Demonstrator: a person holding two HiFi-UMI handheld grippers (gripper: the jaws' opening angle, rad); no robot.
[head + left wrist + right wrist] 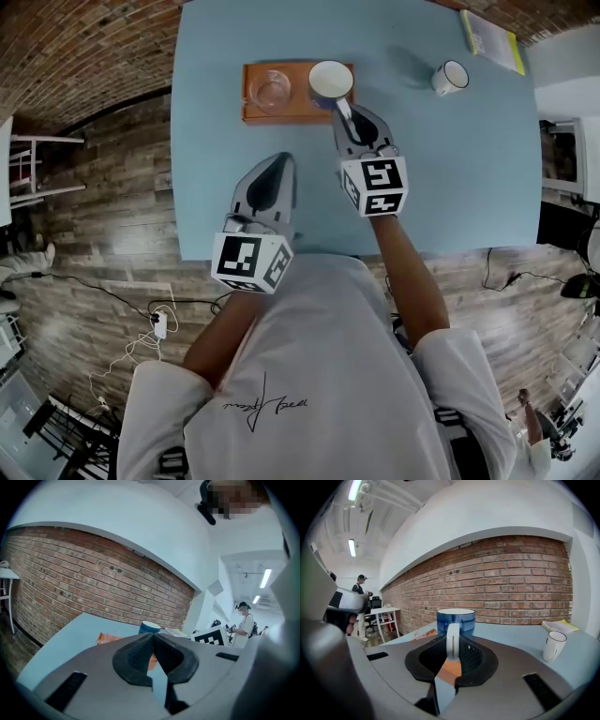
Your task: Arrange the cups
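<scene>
A blue mug (330,80) with a white inside is at the right end of an orange tray (258,111); whether it rests on the tray I cannot tell. My right gripper (343,108) is shut on the mug's white handle, which the right gripper view shows upright between the jaws (453,644), with the mug (456,619) just beyond. A clear glass cup (270,89) stands on the tray's left half. A white mug (450,78) stands apart at the back right. My left gripper (281,161) is shut and empty over the table's near part, pointing toward the tray (105,638).
The light blue table (450,187) ends at a near edge just behind both grippers. A yellow-edged booklet (494,37) lies at the far right corner. A brick wall runs behind the table. A person stands far off in the room.
</scene>
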